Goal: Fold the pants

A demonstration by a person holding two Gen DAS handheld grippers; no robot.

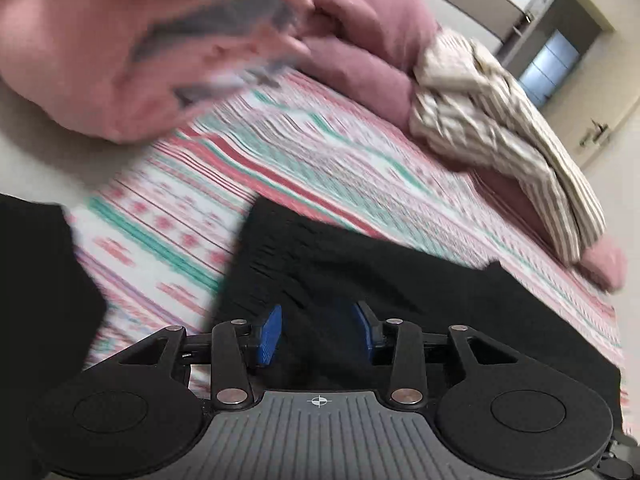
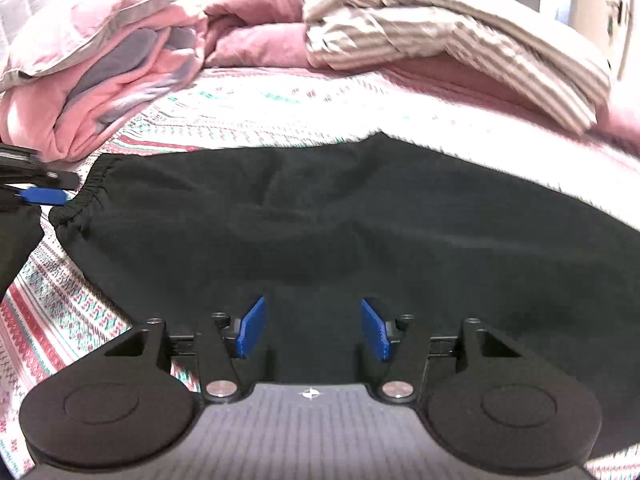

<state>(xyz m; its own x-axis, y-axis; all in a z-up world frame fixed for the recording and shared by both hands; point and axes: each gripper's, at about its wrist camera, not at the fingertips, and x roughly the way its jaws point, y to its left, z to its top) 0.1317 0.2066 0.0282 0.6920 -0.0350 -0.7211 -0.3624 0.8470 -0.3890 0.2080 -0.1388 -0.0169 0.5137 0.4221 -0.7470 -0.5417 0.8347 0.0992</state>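
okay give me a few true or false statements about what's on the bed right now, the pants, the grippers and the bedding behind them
1. The black pants lie spread on a patterned bed sheet. True.
2. The right gripper is clamped on the striped blanket. False: its jaws stand apart above the pants, and the blanket lies further back.
3. The pants' elastic waistband is near the left gripper. True.
4. The bedding piled at the back left is green. False: it is pink and grey.
5. The left gripper's blue pads are pressed together. False: there is a gap between them, over black fabric.
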